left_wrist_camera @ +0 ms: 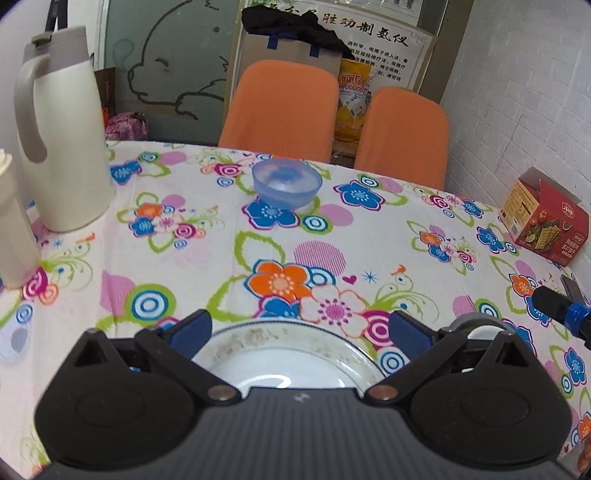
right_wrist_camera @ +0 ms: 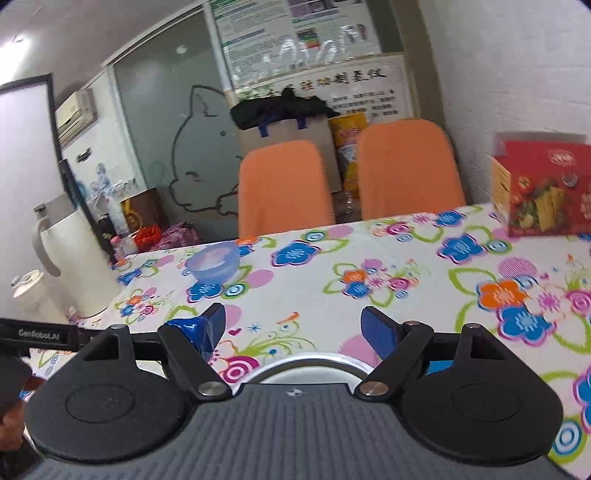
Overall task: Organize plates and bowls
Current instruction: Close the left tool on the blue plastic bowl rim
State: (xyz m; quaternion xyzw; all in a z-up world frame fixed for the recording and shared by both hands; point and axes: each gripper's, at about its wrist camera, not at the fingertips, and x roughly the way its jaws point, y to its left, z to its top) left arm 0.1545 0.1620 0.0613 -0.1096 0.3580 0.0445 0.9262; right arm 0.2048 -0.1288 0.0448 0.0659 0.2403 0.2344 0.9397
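Left gripper point(left_wrist_camera: 301, 334) is spread wide, holding nothing, hanging low over a white plate point(left_wrist_camera: 288, 363) with a thin blue rim line and brownish smears on its border. The plate lies flat on the flowered tablecloth point(left_wrist_camera: 207, 258), at the near edge, between the two blue finger pads but not touched by them.

Right gripper point(right_wrist_camera: 293, 330) is also spread wide and empty, just above a round metal-rimmed dish point(right_wrist_camera: 314, 363); only its far arc shows, so bowl or plate cannot be told. One finger pad point(right_wrist_camera: 195, 332) is wrapped in blue tape.

A translucent blue bowl point(left_wrist_camera: 286, 182) sits upright alone toward the far side of the table, well apart from the plate.

A tall cream thermos jug point(left_wrist_camera: 61, 136) stands at far left, with a second cream container point(left_wrist_camera: 14, 229) just beside it. A red cracker box point(left_wrist_camera: 543, 223) with food pictures stands at far right by the wall; its print is too small to read.

Two orange chair backs point(left_wrist_camera: 280, 107) stand behind the table. A poster point(left_wrist_camera: 369, 33) behind them carries large Chinese characters, partly hidden. A black bar point(right_wrist_camera: 38, 334) at the left edge of the right wrist view reads "GenRobot.AI".
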